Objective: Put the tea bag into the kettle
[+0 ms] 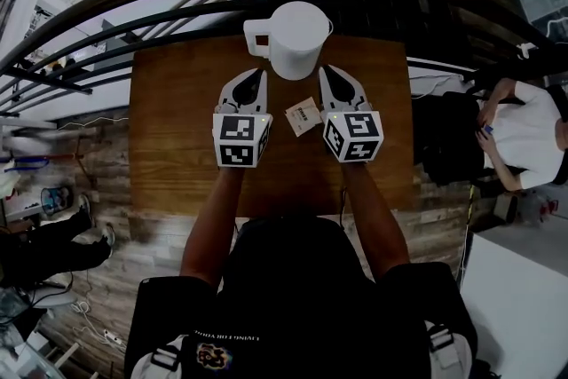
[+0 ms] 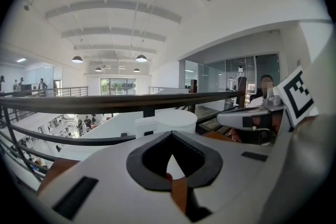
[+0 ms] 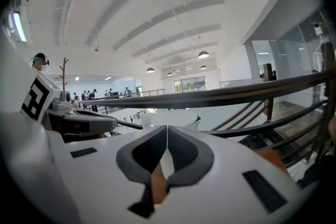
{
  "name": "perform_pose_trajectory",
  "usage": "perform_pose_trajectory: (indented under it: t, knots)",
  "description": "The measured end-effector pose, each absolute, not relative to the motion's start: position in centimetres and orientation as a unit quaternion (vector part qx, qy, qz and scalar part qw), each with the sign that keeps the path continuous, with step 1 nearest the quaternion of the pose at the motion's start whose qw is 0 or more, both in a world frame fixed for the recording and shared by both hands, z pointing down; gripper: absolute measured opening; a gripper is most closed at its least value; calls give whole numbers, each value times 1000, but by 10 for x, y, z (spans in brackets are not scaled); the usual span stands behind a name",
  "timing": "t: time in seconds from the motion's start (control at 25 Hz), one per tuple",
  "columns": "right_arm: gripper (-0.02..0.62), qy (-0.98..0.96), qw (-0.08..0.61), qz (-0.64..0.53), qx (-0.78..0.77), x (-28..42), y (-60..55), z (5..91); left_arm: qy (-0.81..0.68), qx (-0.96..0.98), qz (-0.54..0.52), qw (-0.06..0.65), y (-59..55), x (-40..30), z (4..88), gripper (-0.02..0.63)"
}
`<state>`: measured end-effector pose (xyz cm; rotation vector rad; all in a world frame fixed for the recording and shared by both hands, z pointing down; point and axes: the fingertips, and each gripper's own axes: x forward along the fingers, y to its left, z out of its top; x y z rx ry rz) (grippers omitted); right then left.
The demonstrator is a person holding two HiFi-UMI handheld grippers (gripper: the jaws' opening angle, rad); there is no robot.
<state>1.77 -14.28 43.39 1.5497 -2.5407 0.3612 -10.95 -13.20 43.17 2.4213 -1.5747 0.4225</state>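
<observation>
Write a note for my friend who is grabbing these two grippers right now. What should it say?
Left gripper: shut, holding nothing, just left of the tea bag.
Right gripper: shut, holding nothing, just right of the tea bag.
Tea bag: lies flat on the wooden table, between the two grippers, with neither gripper on it.
Kettle: white, stands at the table's far edge, just ahead of both grippers. Its top looks closed, but that is not certain.
Done: nothing yet.
Left: pick up the tea bag, open the kettle if needed, and drop the bag in.
</observation>
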Motion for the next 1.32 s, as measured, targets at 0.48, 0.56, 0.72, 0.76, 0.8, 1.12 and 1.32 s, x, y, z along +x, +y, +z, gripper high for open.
perform_pose_trajectory:
  t: [0.48,0.56,0.72,0.76,0.8,1.12,1.32]
  knots:
    - [14,-858,63,127,494,25,-22,411,-541,828,109,106,-24,-73,406,5]
    - [14,-858,65,129,493,25,-9,409,-543,825,107,110,-10,-74,404,5]
    - [14,-859,64,127,492,32,14,403,-545,825,105,105,16,-69,398,5]
    - [14,-860,63,126,491,34,21,401,-543,827,104,103,23,-68,397,5]
    - [14,-860,62,124,491,34,27,398,-541,828,103,102,30,-68,396,5]
    - [13,-852,58,114,507,29,84,383,-525,839,101,99,90,-81,383,5]
    - [14,-847,53,111,518,17,131,378,-517,846,94,90,135,-96,373,5]
